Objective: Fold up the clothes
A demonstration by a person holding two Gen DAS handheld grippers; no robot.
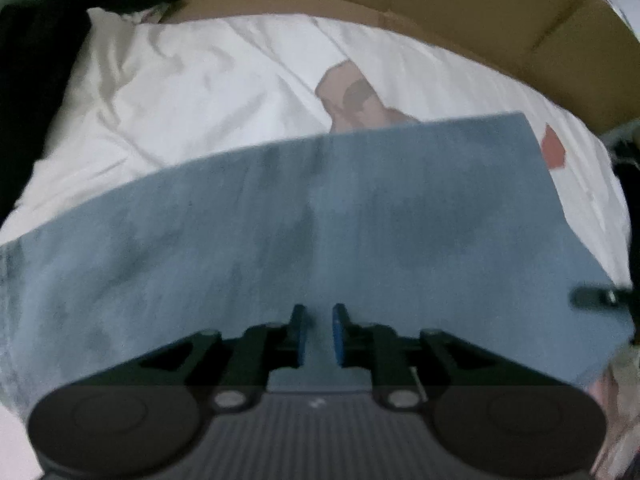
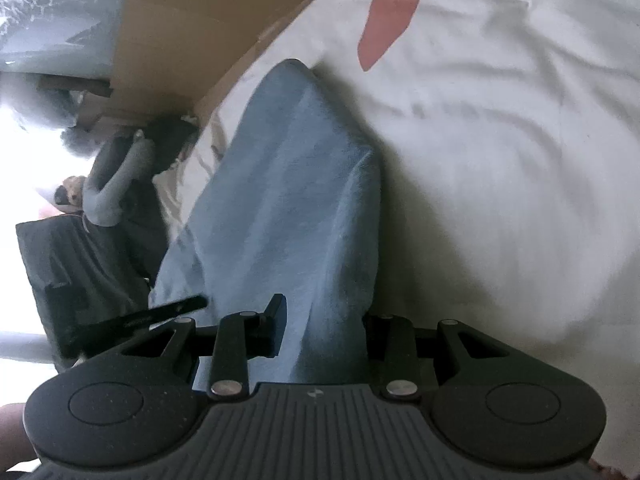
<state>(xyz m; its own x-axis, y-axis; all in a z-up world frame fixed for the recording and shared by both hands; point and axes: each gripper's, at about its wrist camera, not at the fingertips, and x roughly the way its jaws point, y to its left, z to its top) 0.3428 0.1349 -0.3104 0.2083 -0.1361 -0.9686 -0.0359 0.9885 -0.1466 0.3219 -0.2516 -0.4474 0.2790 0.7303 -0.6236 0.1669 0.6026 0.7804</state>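
Note:
A blue-grey garment (image 1: pixel 320 208) lies folded as a broad band across a white sheet (image 1: pixel 180 92). My left gripper (image 1: pixel 319 332) points steeply down over its near part, its blue pads (image 1: pixel 298 332) a little apart and pressing on nothing. In the right wrist view the same garment (image 2: pixel 280 184) runs away from me as a long folded strip. My right gripper (image 2: pixel 324 320) is shut on its near end, with thick cloth filling the gap between the fingers. A black finger of the left gripper (image 2: pixel 168 310) shows at the strip's left edge.
Brown cardboard (image 1: pixel 480 12) stands behind the sheet (image 2: pixel 500 160), which has red patches (image 2: pixel 388 16). Dark clothing (image 1: pixel 32 80) is heaped at the left. Grey and dark garments (image 2: pixel 116 184) lie beyond the strip's left side.

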